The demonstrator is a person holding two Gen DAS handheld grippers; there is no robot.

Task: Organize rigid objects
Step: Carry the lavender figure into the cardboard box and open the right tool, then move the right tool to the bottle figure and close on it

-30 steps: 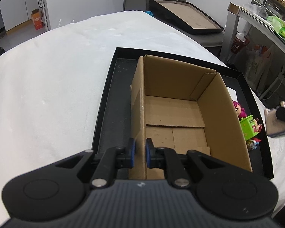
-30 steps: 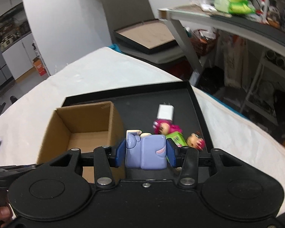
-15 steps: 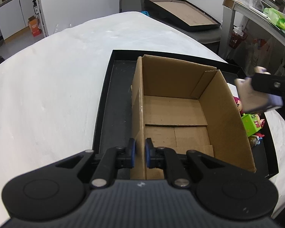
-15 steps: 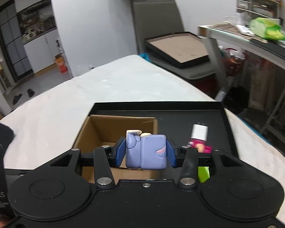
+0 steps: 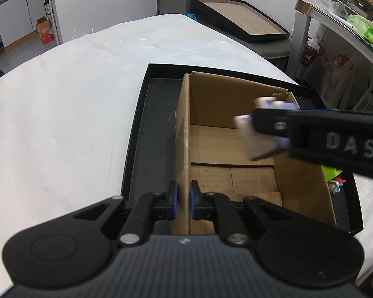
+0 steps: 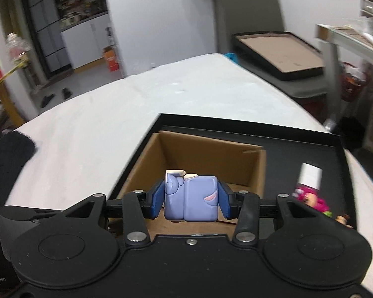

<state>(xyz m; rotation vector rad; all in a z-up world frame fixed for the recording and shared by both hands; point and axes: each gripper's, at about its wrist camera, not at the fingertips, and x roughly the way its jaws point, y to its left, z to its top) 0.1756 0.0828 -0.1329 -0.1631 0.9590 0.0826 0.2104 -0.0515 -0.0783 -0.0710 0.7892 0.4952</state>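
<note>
On the right claw's [image 5: 261,134] side, white "DAS", purple toy [image 6: 190,198] clamped; left claw [image 5: 183,202] pinching the cardboard box [image 5: 184,134] wall.

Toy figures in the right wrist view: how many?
3, possibly more hidden. A purple toy in the right hand-held gripper above the cardboard box; pink figure and brown-haired figure on the tray.

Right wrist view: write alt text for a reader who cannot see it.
The right gripper holds a lavender block toy between its blue fingers, above an open cardboard box standing in a black tray on a white table. A white charger and a pink doll lie in the tray right of the box.
</note>
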